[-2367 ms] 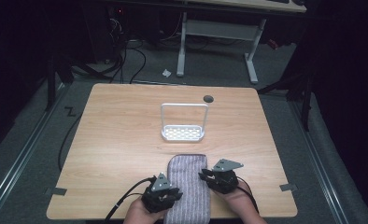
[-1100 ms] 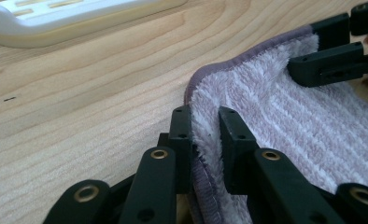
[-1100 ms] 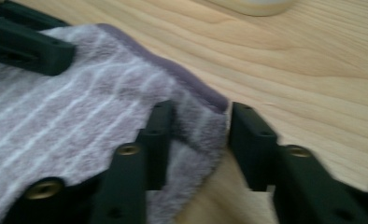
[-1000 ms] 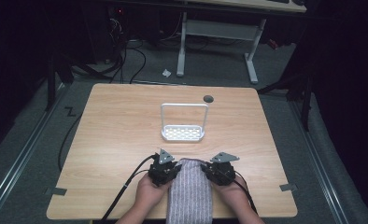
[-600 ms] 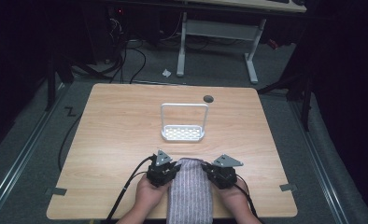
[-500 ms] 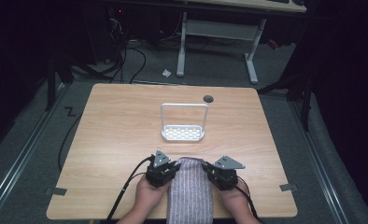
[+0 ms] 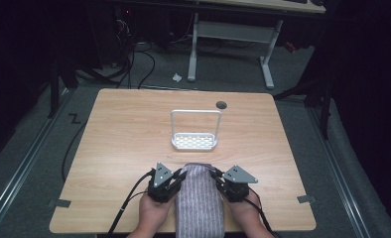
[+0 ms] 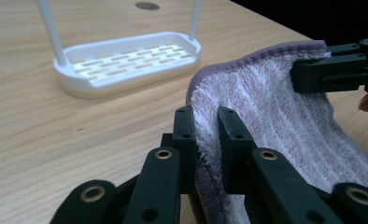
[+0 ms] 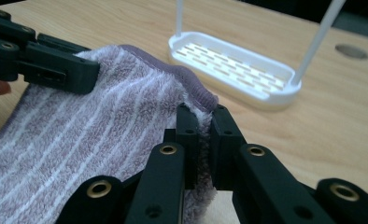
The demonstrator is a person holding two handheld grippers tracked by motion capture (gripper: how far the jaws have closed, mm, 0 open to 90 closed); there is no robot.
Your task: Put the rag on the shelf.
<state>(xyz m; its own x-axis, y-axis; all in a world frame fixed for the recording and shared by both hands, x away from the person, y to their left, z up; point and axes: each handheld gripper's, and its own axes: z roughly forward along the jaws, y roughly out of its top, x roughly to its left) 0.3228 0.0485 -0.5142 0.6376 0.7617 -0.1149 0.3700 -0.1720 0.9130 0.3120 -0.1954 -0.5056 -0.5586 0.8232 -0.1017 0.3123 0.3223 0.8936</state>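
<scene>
Fingers [image 8: 184, 135] of left gripper [image 7: 179, 174] and right gripper [image 7: 216, 174] pinched on towel [image 7: 199, 201] corners, far edge lifted taut, rack [image 7: 195, 142] beyond.

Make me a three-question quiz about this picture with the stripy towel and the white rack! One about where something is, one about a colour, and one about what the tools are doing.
1. Where is the white rack?
A. Beyond the towel, farther from the person
B. On the floor
C. On top of the towel

2. What colour is the towel?
A. Bright green
B. Purple-grey with pale stripes
C. Plain black

3. What are the left tool and right tool doing?
A. Both wide open over bare table
B. One is lifting the rack
C. Each is shut on a far corner of the towel

Answers:
1 A, the high view shows the rack standing on the table past the towel's far edge.
2 B, both gripper views show the stripy purple-grey pile.
3 C, each gripper view shows towel edge pinched between the jaws.
</scene>
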